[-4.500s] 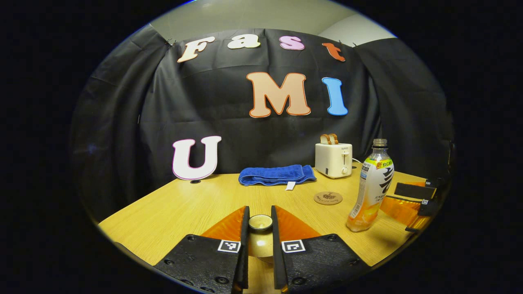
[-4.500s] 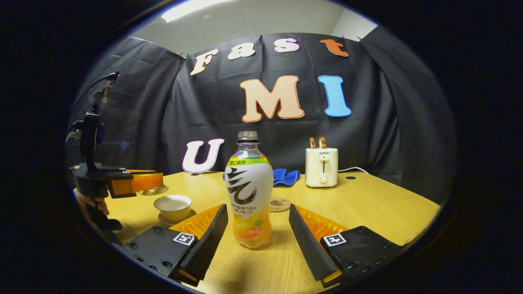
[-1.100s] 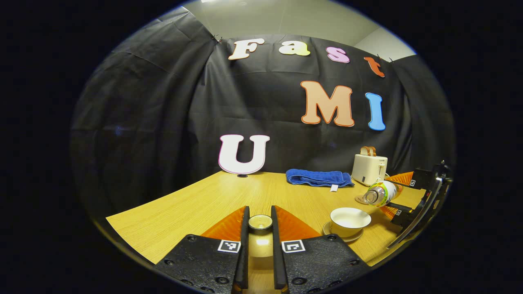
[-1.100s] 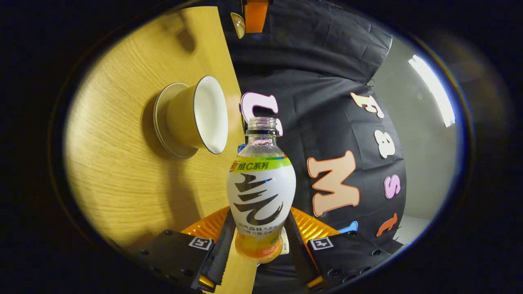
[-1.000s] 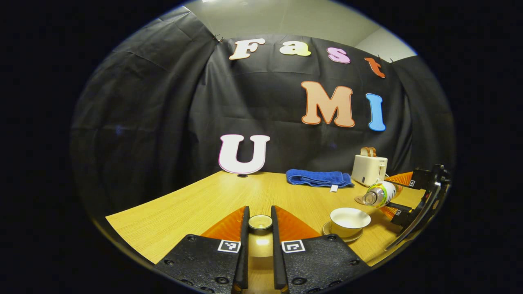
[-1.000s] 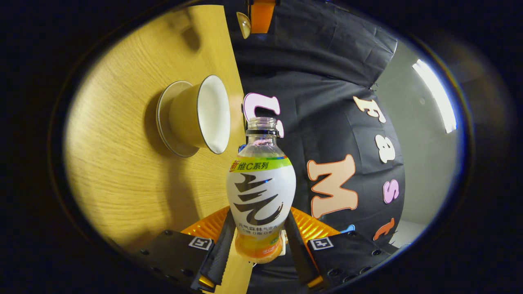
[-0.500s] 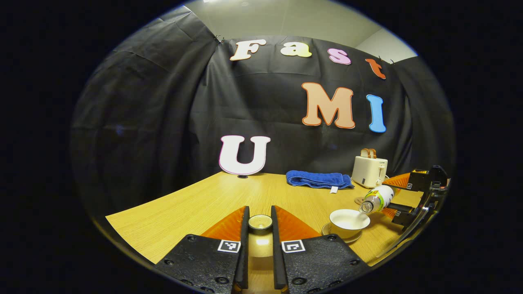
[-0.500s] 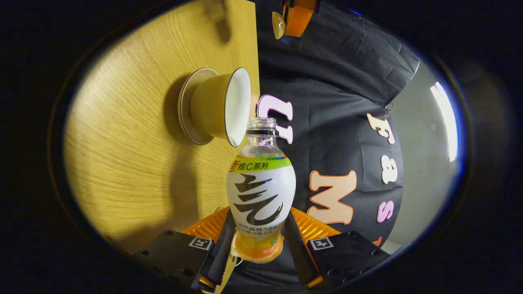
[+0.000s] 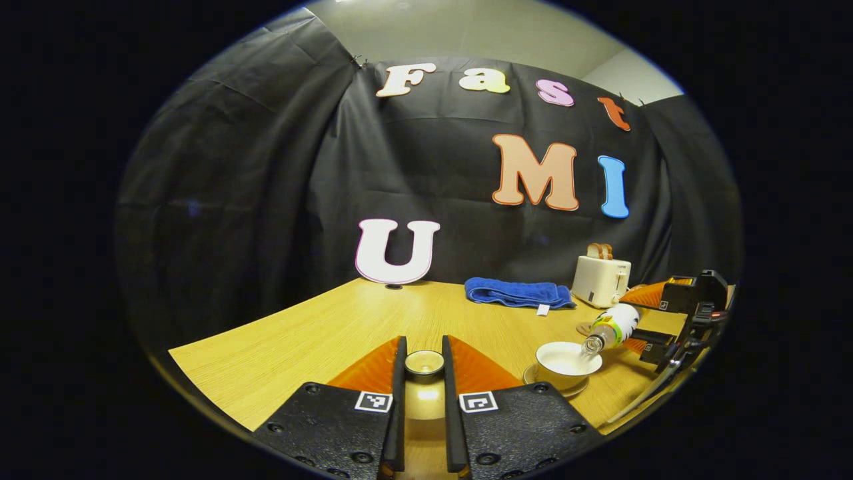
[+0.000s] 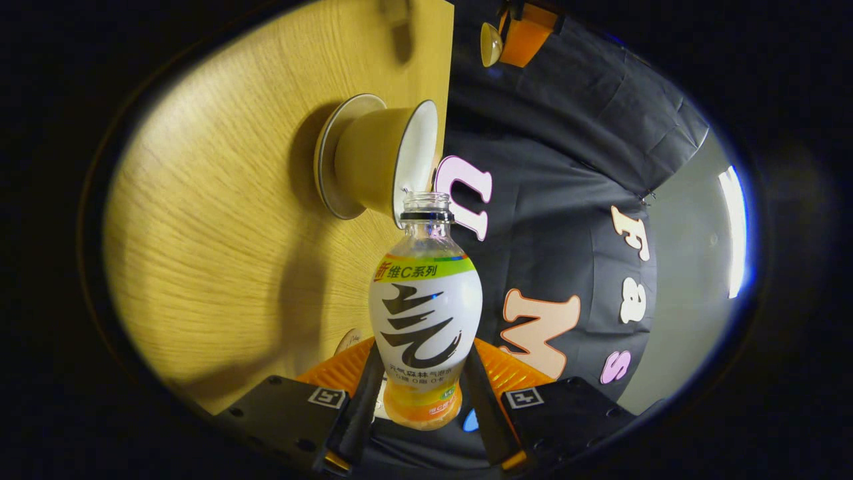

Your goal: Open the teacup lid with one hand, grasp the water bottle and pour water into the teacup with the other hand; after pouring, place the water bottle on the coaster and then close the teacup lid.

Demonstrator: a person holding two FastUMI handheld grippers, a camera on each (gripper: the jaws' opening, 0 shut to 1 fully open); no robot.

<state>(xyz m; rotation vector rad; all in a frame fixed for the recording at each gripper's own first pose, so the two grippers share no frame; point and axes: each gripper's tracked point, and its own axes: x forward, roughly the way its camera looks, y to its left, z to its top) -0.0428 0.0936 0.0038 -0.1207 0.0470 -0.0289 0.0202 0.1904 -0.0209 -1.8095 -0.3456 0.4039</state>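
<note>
Now the water bottle [image 10: 425, 313] is tipped further than it was half a second ago: in the left gripper view its open mouth [image 9: 590, 345] has dropped from just above the teacup's rim to right over the bowl of the teacup [image 9: 568, 361], and the right claw [image 10: 421, 400] has rolled with it, so the tabletop [image 10: 220, 220] stands almost on end in the right gripper view. The right claw is pinching the water bottle low on its body, both fingers [image 10: 360, 408] pressed against the label. By my reading the pour is at its start or just under way; I cannot make out a stream of water, and the bottle looks nearly empty, so whether anything is flowing is not clear.

The left claw [image 9: 424, 400] is closed on the knob of the teacup lid [image 9: 424, 362], holding it up and aside, well apart from the cup, toward the tabletop's near edge. That leaves the cup open on its saucer [image 9: 533, 375] near the right edge. Setting the bottle on the coaster [image 9: 585, 329], which peeks out just behind the bottle, and putting the lid back are not yet done.

The tabletop is light wood grain, bare around the cup. Along its far edge lie a folded blue towel [image 9: 518, 293] and a white toaster [image 9: 602, 281] with bread in its slots, before the black cloth wall.
</note>
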